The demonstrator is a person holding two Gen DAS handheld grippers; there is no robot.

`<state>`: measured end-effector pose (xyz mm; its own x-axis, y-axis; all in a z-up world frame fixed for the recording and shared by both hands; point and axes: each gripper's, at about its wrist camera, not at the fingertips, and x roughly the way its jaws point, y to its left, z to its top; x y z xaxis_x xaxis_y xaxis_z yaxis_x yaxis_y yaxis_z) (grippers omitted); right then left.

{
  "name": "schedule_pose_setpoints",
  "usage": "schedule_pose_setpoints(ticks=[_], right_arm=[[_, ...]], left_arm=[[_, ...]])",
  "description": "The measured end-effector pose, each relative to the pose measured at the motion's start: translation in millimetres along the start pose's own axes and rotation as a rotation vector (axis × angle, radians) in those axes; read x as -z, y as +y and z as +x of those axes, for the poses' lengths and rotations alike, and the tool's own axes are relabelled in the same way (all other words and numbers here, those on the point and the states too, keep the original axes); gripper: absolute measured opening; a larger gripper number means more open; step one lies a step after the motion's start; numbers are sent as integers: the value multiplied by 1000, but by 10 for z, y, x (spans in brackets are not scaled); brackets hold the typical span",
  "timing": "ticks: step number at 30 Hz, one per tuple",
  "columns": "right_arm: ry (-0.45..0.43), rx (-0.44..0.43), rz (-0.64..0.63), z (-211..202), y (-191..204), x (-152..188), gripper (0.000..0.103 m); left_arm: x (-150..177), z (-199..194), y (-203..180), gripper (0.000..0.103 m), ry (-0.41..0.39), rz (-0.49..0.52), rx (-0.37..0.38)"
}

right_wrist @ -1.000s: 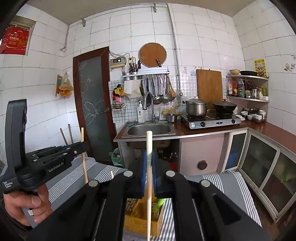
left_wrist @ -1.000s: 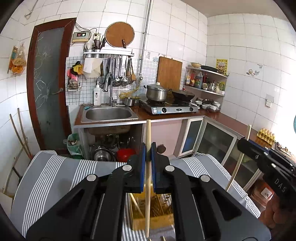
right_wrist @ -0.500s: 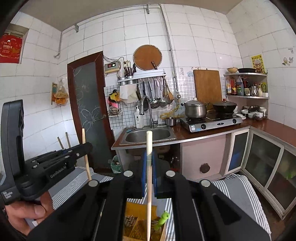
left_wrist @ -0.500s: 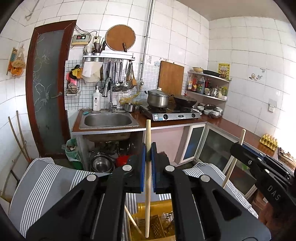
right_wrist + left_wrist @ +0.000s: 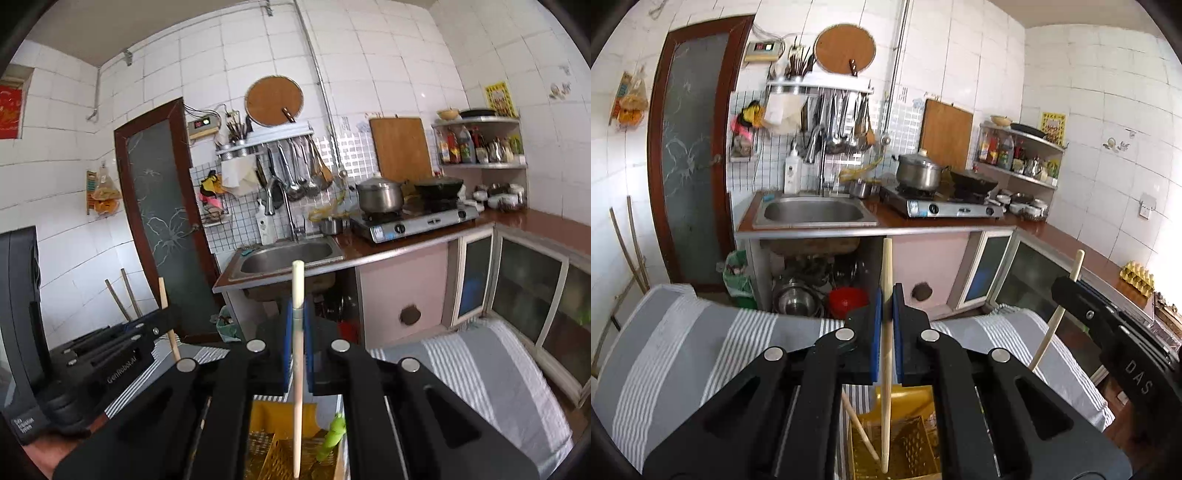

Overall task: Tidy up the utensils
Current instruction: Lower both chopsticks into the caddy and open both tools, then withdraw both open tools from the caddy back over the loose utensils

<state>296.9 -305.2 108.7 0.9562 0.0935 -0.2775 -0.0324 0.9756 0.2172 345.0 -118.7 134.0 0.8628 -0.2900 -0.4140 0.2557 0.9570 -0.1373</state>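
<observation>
My left gripper (image 5: pixel 885 325) is shut on a wooden chopstick (image 5: pixel 885 369) held upright, its lower end down inside a yellow mesh utensil basket (image 5: pixel 908 443). Another chopstick (image 5: pixel 858 428) leans in that basket. My right gripper (image 5: pixel 297 332) is shut on a second pale chopstick (image 5: pixel 297 369), also upright, its tip over the yellow basket (image 5: pixel 273 454), where a green utensil (image 5: pixel 332 435) stands. Each gripper shows in the other's view: the right one (image 5: pixel 1067 291) at the right, the left one (image 5: pixel 166 321) at the left.
The basket stands on a table with a grey and white striped cloth (image 5: pixel 701 350). Behind are a sink (image 5: pixel 812 212), a gas stove with a pot (image 5: pixel 919 171), hanging ladles (image 5: pixel 299 170), cabinets (image 5: pixel 524 291) and a dark door (image 5: pixel 690 147).
Both grippers have tilted and moved lower over the basket; the basket shows larger below the fingers and the left chopstick's tip has sunk into it.
</observation>
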Motion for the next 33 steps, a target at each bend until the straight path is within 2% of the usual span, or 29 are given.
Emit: schedule_pose_setpoints(ticks=[3, 5, 6, 8, 14, 19, 25, 28, 33], right_arm=[[58, 10, 9, 107, -17, 183, 6], [89, 41, 6, 139, -56, 286, 13], [94, 59, 4, 144, -89, 308, 29], [81, 120, 17, 93, -219, 324, 50], [40, 203, 8, -293, -520, 219, 50], [78, 228, -45, -694, -660, 405, 50], [195, 221, -77, -1207, -813, 1002, 50], [253, 211, -45, -1420, -860, 1360, 50], [314, 200, -19, -1735, -803, 1921, 50]], left_arm=[[161, 85, 34, 7, 34, 15, -13], [271, 144, 69, 40, 66, 35, -26], [311, 152, 119, 42, 75, 27, -36], [343, 137, 239, 49, 85, 12, -58], [263, -264, 574, 55, 32, -17, -121], [429, -694, 768, 55, 25, -16, -164], [1077, -1173, 896, 55, 68, 2, -198], [1515, -1340, 886, 55, 120, 16, -190], [2265, -1574, 792, 55, 217, -20, -140]])
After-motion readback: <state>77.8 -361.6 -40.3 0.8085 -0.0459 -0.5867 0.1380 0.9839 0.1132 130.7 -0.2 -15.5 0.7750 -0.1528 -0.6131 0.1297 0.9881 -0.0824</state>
